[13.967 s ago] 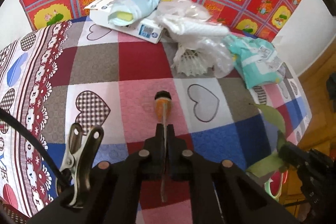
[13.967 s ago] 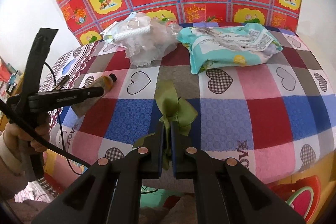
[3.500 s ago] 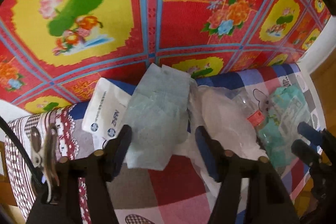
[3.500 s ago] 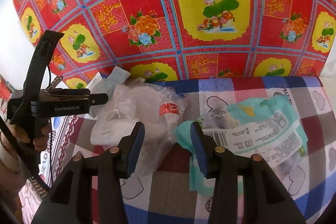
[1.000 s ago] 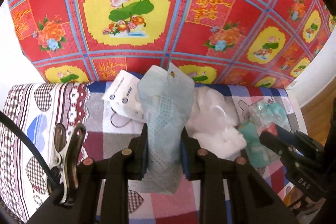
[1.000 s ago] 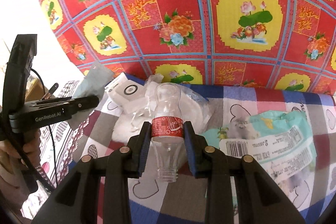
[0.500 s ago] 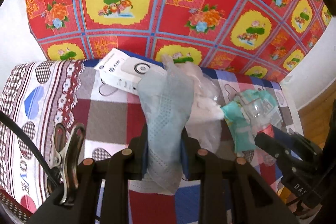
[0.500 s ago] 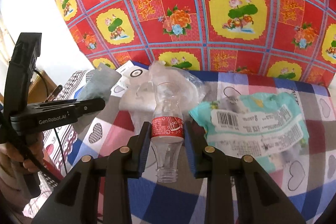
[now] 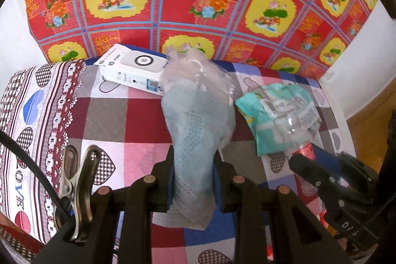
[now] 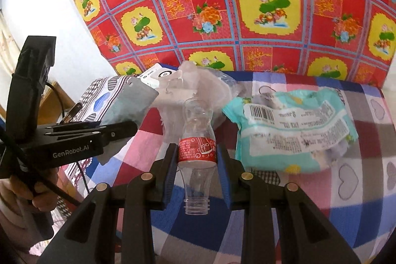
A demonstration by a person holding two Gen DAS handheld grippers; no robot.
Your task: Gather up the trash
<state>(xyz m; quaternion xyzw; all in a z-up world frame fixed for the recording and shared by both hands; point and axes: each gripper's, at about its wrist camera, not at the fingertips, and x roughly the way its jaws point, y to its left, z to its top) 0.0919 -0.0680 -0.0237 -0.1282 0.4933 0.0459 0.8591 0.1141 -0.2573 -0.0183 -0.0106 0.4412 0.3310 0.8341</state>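
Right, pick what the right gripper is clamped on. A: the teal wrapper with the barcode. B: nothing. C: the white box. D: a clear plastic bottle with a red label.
D: in the right wrist view the right gripper pinches the clear bottle at its red label, neck toward the camera; the teal wrapper lies on the checked cloth.

On the bed (image 9: pixel 148 120) — box (image 9: pixel 133 71) left, plastic wrap (image 10: pixel 205 83) centre, packet (image 10: pixel 292 130) right.

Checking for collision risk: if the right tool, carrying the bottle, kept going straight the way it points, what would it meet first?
Probably the crumpled clear plastic bag on the bedspread, straight beyond the held bottle; depth is uncertain. The teal wrapper lies off to the right.
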